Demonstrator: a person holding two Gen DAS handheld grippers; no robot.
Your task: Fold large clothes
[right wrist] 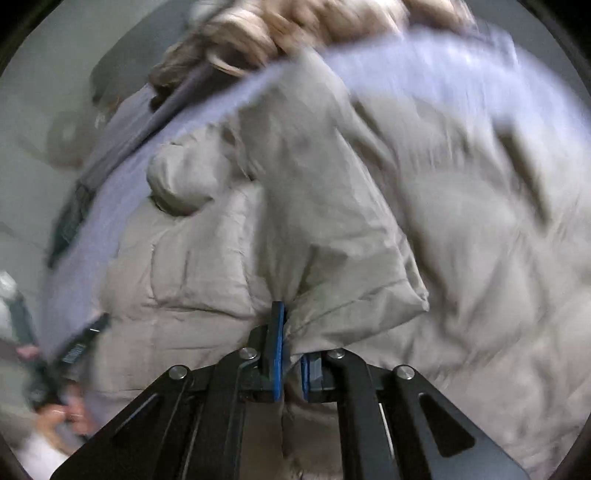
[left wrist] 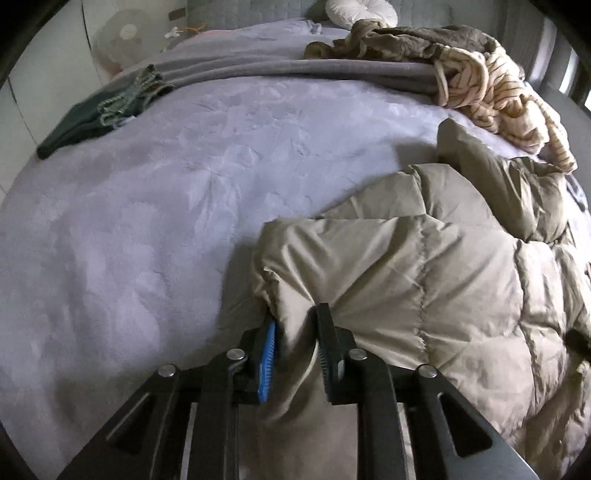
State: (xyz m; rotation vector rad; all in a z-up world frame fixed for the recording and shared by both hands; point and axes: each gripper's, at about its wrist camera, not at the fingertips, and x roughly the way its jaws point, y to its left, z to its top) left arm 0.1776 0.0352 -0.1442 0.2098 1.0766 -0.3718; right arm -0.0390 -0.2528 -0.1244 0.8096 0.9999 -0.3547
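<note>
A large beige quilted puffer jacket (left wrist: 424,266) lies bunched on the right half of a lilac bedspread (left wrist: 147,206). My left gripper (left wrist: 295,325) is shut on a fold at the jacket's near left edge, with fabric pinched between its blue pads. In the right wrist view the same jacket (right wrist: 332,221) fills the frame, blurred. My right gripper (right wrist: 291,332) is shut on a fold of the jacket's edge. The left gripper (right wrist: 74,350) and the hand holding it show at the lower left of the right wrist view.
A dark green garment (left wrist: 96,110) lies at the far left of the bed. A striped cream garment (left wrist: 495,96) and a brown one (left wrist: 399,40) are heaped at the far right on a folded grey blanket (left wrist: 277,70). A white round cushion (left wrist: 362,11) sits at the head.
</note>
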